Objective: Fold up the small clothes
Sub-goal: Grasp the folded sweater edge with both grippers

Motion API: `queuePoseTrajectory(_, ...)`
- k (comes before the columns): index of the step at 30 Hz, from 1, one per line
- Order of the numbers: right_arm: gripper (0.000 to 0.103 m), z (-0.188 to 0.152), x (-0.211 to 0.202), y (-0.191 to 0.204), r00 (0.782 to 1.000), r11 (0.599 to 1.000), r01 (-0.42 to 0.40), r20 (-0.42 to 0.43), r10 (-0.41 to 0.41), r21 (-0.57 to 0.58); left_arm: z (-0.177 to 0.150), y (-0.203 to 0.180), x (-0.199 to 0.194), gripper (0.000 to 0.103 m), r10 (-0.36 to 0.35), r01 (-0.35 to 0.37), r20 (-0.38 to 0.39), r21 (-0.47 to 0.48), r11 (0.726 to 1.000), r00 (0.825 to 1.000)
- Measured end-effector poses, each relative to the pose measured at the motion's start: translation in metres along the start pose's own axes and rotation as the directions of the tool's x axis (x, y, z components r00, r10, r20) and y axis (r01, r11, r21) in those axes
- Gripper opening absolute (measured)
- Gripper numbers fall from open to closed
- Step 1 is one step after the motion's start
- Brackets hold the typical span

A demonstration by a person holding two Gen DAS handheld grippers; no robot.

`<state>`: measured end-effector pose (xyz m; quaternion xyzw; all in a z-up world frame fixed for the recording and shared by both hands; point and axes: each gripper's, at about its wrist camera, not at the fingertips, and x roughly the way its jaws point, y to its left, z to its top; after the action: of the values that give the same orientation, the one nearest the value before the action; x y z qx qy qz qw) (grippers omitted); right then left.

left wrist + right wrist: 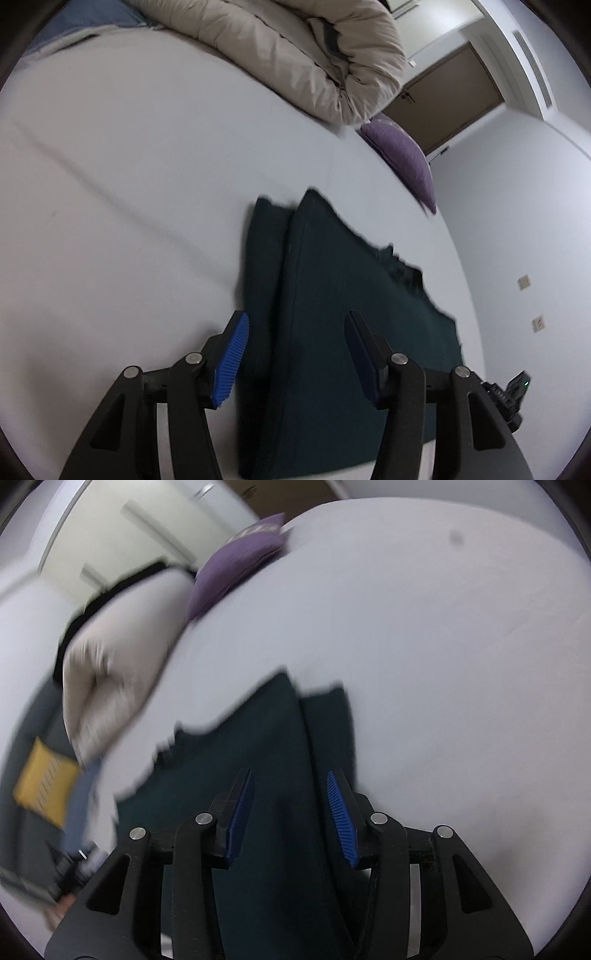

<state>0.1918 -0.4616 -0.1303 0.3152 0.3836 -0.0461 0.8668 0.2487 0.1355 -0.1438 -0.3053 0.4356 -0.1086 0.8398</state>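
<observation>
A dark teal garment (pixel 332 314) lies flat on the white bed sheet (pixel 129 203), folded lengthwise with one edge lapped over the other. My left gripper (pixel 295 321) is open above its near end, the fold line running between the blue pads (pixel 231 365). In the right wrist view the same garment (pixel 258 757) lies under my right gripper (pixel 290 779), which is open with nothing between its pads (pixel 341 819). The view is blurred. Part of the other gripper (pixel 513 391) shows at the lower right of the left wrist view.
A beige duvet (pixel 295 55) is bunched at the far side of the bed, with a purple cushion (pixel 406 158) beside it at the bed's edge. A brown door (pixel 450 107) and white wall lie beyond. A yellow object (pixel 44 786) shows at the left.
</observation>
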Motion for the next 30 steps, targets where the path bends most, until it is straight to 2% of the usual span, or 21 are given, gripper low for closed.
queuePoseTrajectory(4,0.04,-0.023,-0.001,-0.003,0.998,0.997,0.05,-0.028,-0.052,-0.059,-0.024,-0.003,-0.004,0.057,0.055,-0.055,0.005,0.067,0.996,0.998)
queuePoseTrajectory(7,0.04,-0.039,-0.007,0.002,0.997,0.994,0.07,-0.018,-0.072,-0.079,-0.039,-0.006,-0.006,0.055,0.087,-0.087,0.001,0.127,0.988,0.996)
queuePoseTrajectory(11,0.04,-0.048,-0.013,0.004,0.996,0.99,0.085,-0.007,-0.086,-0.11,-0.048,-0.005,0.0,0.04,0.118,-0.115,-0.012,0.161,0.98,0.993)
queuePoseTrajectory(15,0.04,-0.078,-0.031,0.005,0.995,0.981,0.098,-0.019,-0.103,-0.166,-0.049,-0.001,-0.002,0.036,0.123,-0.12,-0.008,0.158,0.98,0.992)
queuePoseTrajectory(16,0.039,-0.088,-0.049,0.002,0.995,0.98,0.097,-0.02,-0.102,-0.176,-0.05,-0.002,-0.001,0.031,0.125,-0.122,-0.007,0.165,0.979,0.992)
queuePoseTrajectory(17,0.039,-0.091,-0.049,0.005,0.994,0.975,0.105,-0.019,-0.111,-0.194,-0.05,-0.004,-0.002,0.025,0.128,-0.126,-0.005,0.172,0.977,0.992)
queuePoseTrajectory(20,0.038,-0.099,-0.055,0.01,0.991,0.962,0.128,-0.013,-0.135,-0.243,-0.052,-0.004,-0.005,0.016,0.128,-0.126,0.003,0.172,0.977,0.992)
queuePoseTrajectory(23,0.029,-0.105,-0.06,0.007,0.989,0.958,0.139,-0.017,-0.148,-0.251,-0.054,-0.007,-0.009,0.011,0.137,-0.137,0.016,0.181,0.974,0.99)
queuePoseTrajectory(26,0.01,-0.105,-0.06,0.005,0.988,0.956,0.144,-0.025,-0.155,-0.254,-0.056,-0.011,-0.011,0.01,0.146,-0.149,0.027,0.2,0.968,0.989)
queuePoseTrajectory(30,0.006,-0.105,-0.063,0.009,0.986,0.948,0.161,-0.006,-0.169,-0.275,-0.059,-0.009,-0.018,0.01,0.131,-0.135,0.032,0.185,0.974,0.991)
